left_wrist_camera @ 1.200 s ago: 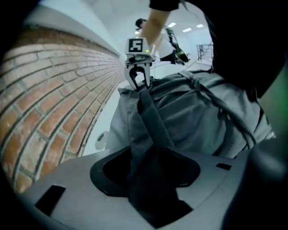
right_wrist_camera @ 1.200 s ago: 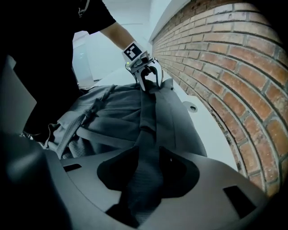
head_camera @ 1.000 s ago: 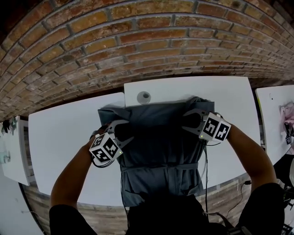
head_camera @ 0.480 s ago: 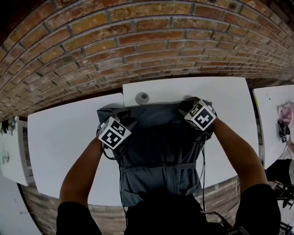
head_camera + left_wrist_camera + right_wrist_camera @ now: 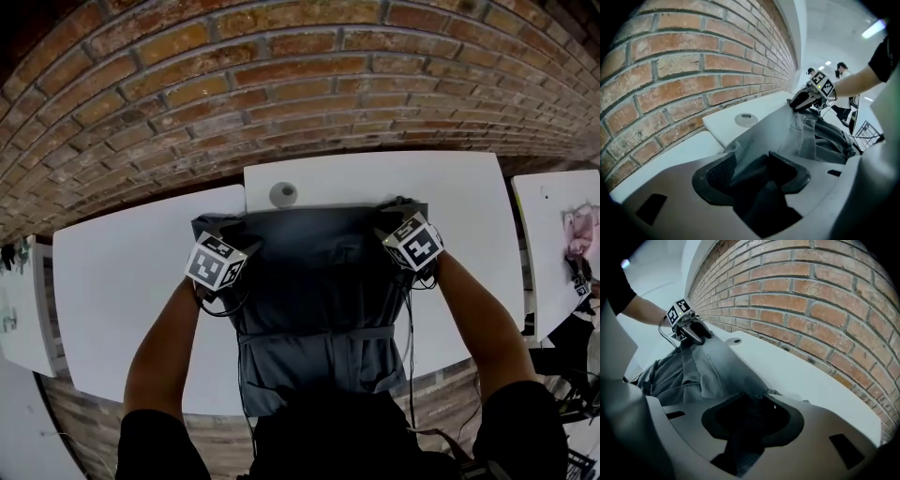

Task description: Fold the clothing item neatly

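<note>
Since the left gripper (image 5: 752,171) has just been opening around the grey garment (image 5: 319,281) while the right gripper (image 5: 749,414) grips it, the fold may skew.

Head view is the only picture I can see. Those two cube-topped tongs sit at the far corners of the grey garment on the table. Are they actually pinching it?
Observer: The right gripper is. Its own view shows its jaws closed on a dark bunch of the garment.
Operator: And the left one?
Observer: The left gripper has the garment between its jaws, but they have just been opening. The ribbed pad on one side stands bare and is not pressing on it.
</note>
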`<state>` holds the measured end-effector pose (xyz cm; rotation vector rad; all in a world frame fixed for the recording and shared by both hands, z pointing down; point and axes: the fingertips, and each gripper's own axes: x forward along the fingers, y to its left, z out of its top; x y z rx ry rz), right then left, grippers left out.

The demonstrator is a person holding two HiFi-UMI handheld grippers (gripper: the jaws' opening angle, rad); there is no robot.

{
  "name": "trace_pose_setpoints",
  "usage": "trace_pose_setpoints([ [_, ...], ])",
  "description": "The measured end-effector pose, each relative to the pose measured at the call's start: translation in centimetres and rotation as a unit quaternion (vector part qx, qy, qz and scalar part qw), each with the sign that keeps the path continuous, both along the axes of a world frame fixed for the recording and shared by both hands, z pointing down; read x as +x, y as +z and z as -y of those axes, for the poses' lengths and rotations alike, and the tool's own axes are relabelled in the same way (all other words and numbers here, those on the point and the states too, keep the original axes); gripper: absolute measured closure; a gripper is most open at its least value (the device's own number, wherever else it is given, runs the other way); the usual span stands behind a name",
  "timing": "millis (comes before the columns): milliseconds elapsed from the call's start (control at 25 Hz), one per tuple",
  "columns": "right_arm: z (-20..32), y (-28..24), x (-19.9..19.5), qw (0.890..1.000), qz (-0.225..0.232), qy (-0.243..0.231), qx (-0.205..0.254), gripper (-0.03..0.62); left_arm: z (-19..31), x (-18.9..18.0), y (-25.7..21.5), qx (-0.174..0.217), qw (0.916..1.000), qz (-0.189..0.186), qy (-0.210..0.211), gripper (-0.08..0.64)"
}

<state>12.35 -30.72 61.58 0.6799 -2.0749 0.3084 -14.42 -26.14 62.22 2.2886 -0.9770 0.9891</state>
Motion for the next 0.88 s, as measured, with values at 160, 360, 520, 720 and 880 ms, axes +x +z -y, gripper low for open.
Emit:
trace_pose_setpoints([
  [160, 0.0, 0.0, 0.1, 1.000, 0.013, 0.020, 0.001, 0.471, -0.2, -0.7, -0.7, 0.029, 0.9996, 0.006, -0.006, 0.350],
  [360, 0.9, -6.0, -1.3, 0.988, 0.123, 0.042, 0.078, 0.471, -0.8, -3.0, -4.6, 0.101, 0.9925, -0.007, -0.068, 0.555],
  [520, -1.1, -11.6, -0.1, 0.965, 0.230, 0.079, 0.100, 0.471, -3.2, -3.0, -6.9, 0.117, 0.9884, -0.018, -0.095, 0.561],
  [720, -4.5, -14.7, 2.8, 0.951, 0.261, 0.122, 0.117, 0.489, -4.9, -0.5, -9.1, 0.131, 0.9867, -0.039, -0.088, 0.561],
  [880, -7.9, -14.8, 3.5, 0.941, 0.273, 0.163, 0.119, 0.568, -7.7, 0.1, -10.3, 0.146, 0.9860, -0.042, -0.070, 0.561],
])
